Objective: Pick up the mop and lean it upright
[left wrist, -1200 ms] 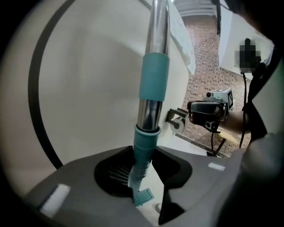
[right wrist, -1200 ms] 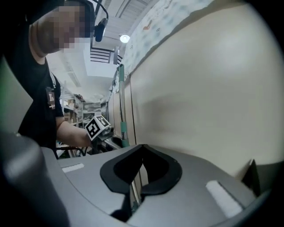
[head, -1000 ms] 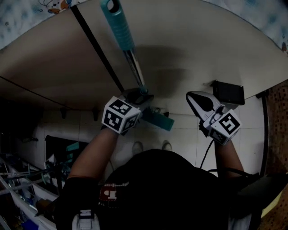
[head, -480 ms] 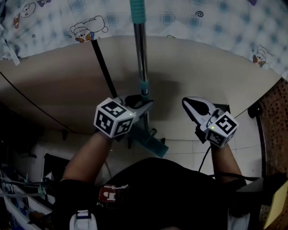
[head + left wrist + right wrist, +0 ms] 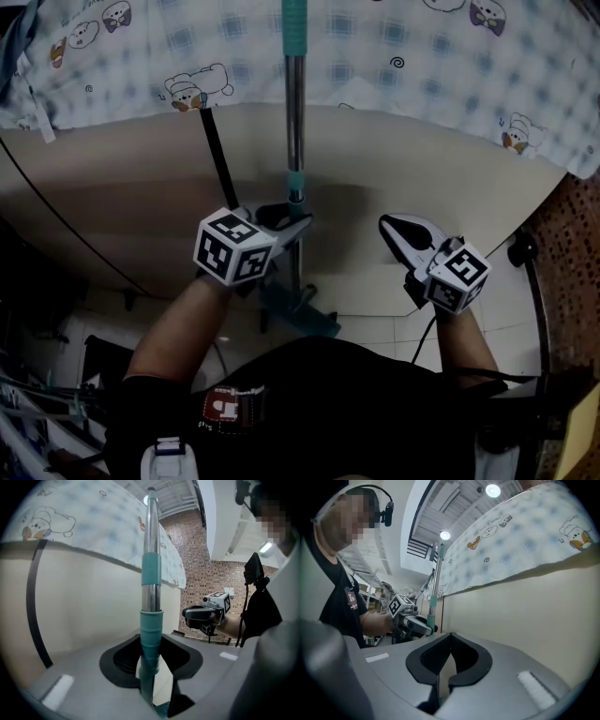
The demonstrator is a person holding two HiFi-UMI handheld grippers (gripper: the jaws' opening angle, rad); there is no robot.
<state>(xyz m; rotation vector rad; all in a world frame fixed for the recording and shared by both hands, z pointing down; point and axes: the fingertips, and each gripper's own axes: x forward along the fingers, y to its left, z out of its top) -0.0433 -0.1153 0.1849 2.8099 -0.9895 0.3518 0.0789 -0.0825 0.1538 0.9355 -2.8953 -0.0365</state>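
Note:
The mop pole (image 5: 295,112) stands nearly upright in front of the beige wall, with a teal grip at its top, a bare metal middle and a teal collar lower down. My left gripper (image 5: 292,217) is shut on the pole just below that collar. In the left gripper view the pole (image 5: 151,573) rises straight up from between the jaws (image 5: 151,641). The teal mop head (image 5: 302,311) sits low, near the floor. My right gripper (image 5: 398,231) hovers to the right of the pole, apart from it. Its jaws (image 5: 450,635) meet at the tips with nothing between them.
A beige wall panel (image 5: 131,187) runs behind the mop, with a bear-print cloth (image 5: 422,66) hanging over its top. A black strap (image 5: 217,159) slants down the panel left of the pole. White floor tiles (image 5: 375,323) lie below; a brick wall (image 5: 206,573) stands at the right.
The pole has swung from leaning left to nearly upright, held by the left gripper throughout. The mop head has come down and in. The right gripper has barely shifted.

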